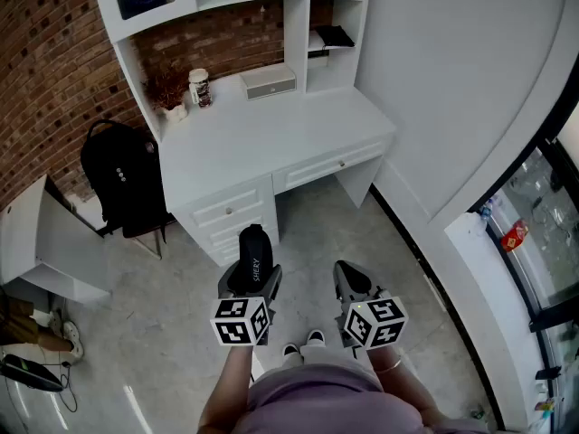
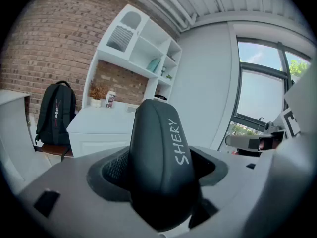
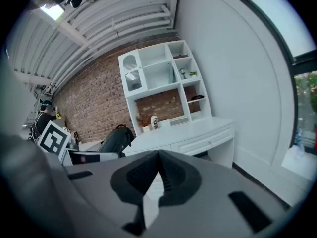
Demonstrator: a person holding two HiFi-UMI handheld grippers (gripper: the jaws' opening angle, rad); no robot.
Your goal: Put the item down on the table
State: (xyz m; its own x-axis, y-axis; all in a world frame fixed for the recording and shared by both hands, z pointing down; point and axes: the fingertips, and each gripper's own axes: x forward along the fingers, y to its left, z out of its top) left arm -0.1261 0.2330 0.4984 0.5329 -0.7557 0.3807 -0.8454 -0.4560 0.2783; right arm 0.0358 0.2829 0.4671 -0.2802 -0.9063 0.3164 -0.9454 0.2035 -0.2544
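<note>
A black oblong item with the white print SHERY [image 1: 254,253] [image 2: 159,148] stands upright between the jaws of my left gripper [image 1: 252,277] [image 2: 159,175], which is shut on it and held above the floor. My right gripper [image 1: 353,283] [image 3: 157,163] hangs beside it, shut with nothing between its pads. The white desk [image 1: 271,138] [image 2: 96,121] [image 3: 188,132] stands ahead of both grippers, some way off. Both grippers point slightly downward toward it.
On the desk's back edge stand a dried plant [image 1: 167,91], a printed cup [image 1: 199,87] and a white box [image 1: 268,82], under a white shelf unit [image 1: 298,25]. A black backpack [image 1: 122,174] sits left of the desk. A curved wall and window [image 1: 534,215] run along the right.
</note>
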